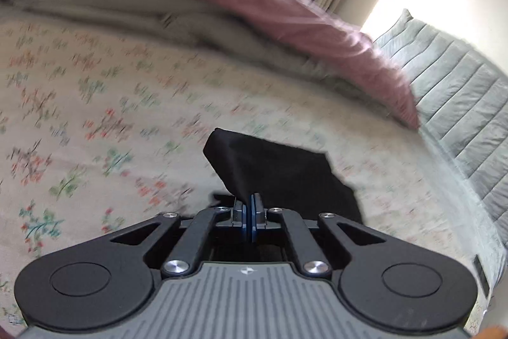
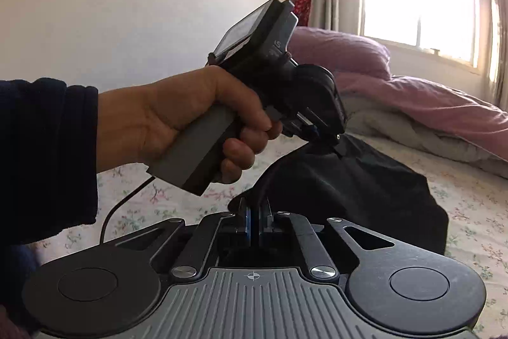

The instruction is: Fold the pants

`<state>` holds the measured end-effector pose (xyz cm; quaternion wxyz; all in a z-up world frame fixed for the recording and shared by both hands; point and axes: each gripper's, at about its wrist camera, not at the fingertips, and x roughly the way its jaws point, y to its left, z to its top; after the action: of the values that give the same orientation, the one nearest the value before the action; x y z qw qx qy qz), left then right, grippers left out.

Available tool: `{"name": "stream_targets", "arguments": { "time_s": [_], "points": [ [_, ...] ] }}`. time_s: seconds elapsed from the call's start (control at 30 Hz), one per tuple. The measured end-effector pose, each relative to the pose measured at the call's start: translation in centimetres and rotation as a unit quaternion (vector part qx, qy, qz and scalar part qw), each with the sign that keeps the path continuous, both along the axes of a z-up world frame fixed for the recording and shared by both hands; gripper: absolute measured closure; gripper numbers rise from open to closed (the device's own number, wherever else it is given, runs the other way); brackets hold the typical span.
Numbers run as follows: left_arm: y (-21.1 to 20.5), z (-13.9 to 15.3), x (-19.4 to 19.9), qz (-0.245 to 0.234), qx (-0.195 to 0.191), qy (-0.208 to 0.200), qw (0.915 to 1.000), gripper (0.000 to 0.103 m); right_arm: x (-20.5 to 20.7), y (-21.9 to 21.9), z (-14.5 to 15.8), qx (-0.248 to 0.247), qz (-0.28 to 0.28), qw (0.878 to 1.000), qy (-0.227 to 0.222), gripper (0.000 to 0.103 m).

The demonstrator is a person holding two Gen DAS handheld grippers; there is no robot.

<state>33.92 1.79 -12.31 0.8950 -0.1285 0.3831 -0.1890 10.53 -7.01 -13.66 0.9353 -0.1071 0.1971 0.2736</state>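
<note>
Right gripper (image 2: 254, 221) and left gripper (image 2: 317, 134) each clamp black pants (image 2: 365, 180), which hang ahead, lifted above the bedsheet (image 2: 476, 196).

Matt black cloth pants (image 2: 365, 189), floral cotton bedsheet (image 1: 95, 116), quilted headboard (image 1: 460, 91)

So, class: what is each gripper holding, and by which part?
Both grip the black pants by an edge: left gripper and right gripper each pinch a fold of cloth.

Floral-sheeted bed (image 1: 95, 104) under black pants (image 2: 365, 186), pink quilt (image 1: 285, 15), grey blanket (image 1: 127, 11).
</note>
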Motion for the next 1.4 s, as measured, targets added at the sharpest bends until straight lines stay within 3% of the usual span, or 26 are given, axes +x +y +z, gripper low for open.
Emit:
{"name": "stream_targets", "arguments": {
  "time_s": [0.1, 0.3, 0.4, 0.5, 0.6, 0.63, 0.67, 0.73, 0.77, 0.8, 0.87, 0.93, 1.03, 1.13, 1.23, 1.4],
  "points": [
    [1.6, -0.4, 0.2, 0.010, -0.016, -0.005, 0.9998, 0.092, 1.0, 2.2, -1.9, -0.025, 0.008, 1.000, 0.012, 0.098],
    [2.6, -1.8, 0.3, 0.029, -0.005, 0.010, 0.9995, 0.090, 3.1, 4.4, -3.2, -0.033, 0.020, 0.999, 0.031, 0.098],
    [2.2, -2.0, 0.0, 0.023, 0.001, 0.014, 0.9996, 0.085, 3.2, 4.8, -3.5, -0.040, 0.021, 0.997, 0.055, 0.096],
    [3.9, -1.8, -0.6, 0.035, -0.005, 0.019, 0.9992, 0.073, 2.9, 4.5, -3.7, -0.044, 0.023, 0.994, 0.093, 0.088],
    [5.0, -1.4, -1.5, 0.050, 0.013, 0.015, 0.9985, 0.069, 3.0, 2.6, -2.3, 0.001, 0.057, 0.987, 0.147, 0.068],
    [5.2, -1.1, -1.8, 0.053, 0.020, 0.012, 0.9983, 0.068, 3.0, 1.7, -1.4, 0.028, 0.075, 0.982, 0.172, 0.055],
    [5.4, -0.6, -2.3, 0.057, 0.020, 0.010, 0.9981, 0.068, 3.0, 0.6, -0.5, 0.060, 0.096, 0.973, 0.199, 0.042],
    [5.6, 0.5, -3.4, 0.061, 0.011, 0.000, 0.9981, 0.068, 3.5, -2.2, 1.0, 0.136, 0.148, 0.947, 0.252, 0.033],
    [5.4, 1.2, -4.0, 0.064, 0.005, -0.006, 0.9979, 0.068, 3.8, -3.9, 1.7, 0.174, 0.165, 0.935, 0.261, 0.033],
    [5.1, 1.8, -4.6, 0.064, -0.001, -0.010, 0.9979, 0.068, 4.1, -5.6, 2.3, 0.201, 0.163, 0.932, 0.255, 0.033],
    [3.8, 2.4, -5.3, 0.059, 0.003, 0.000, 0.9983, 0.067, 5.4, -8.8, 3.4, 0.198, 0.092, 0.948, 0.230, 0.033],
    [1.8, 2.2, -5.6, 0.054, 0.037, 0.027, 0.9974, 0.067, 7.1, -11.8, 3.7, 0.183, -0.003, 0.959, 0.217, 0.036],
    [-0.7, 1.0, -6.2, 0.042, 0.084, 0.037, 0.9949, 0.067, 9.1, -15.3, 3.2, 0.187, -0.086, 0.952, 0.228, 0.068],
    [-1.1, -1.5, -6.0, 0.041, 0.122, 0.048, 0.9904, 0.067, 10.3, -15.9, 2.5, 0.157, -0.118, 0.956, 0.220, 0.075],
    [-0.3, -2.5, -5.4, 0.040, 0.111, 0.060, 0.9913, 0.067, 11.7, -15.8, 0.9, 0.123, -0.137, 0.955, 0.234, 0.075],
    [0.5, -2.7, -5.5, 0.029, 0.096, 0.057, 0.9933, 0.067, 14.5, -15.2, -2.6, 0.095, -0.153, 0.943, 0.278, 0.078]
  ]
}}
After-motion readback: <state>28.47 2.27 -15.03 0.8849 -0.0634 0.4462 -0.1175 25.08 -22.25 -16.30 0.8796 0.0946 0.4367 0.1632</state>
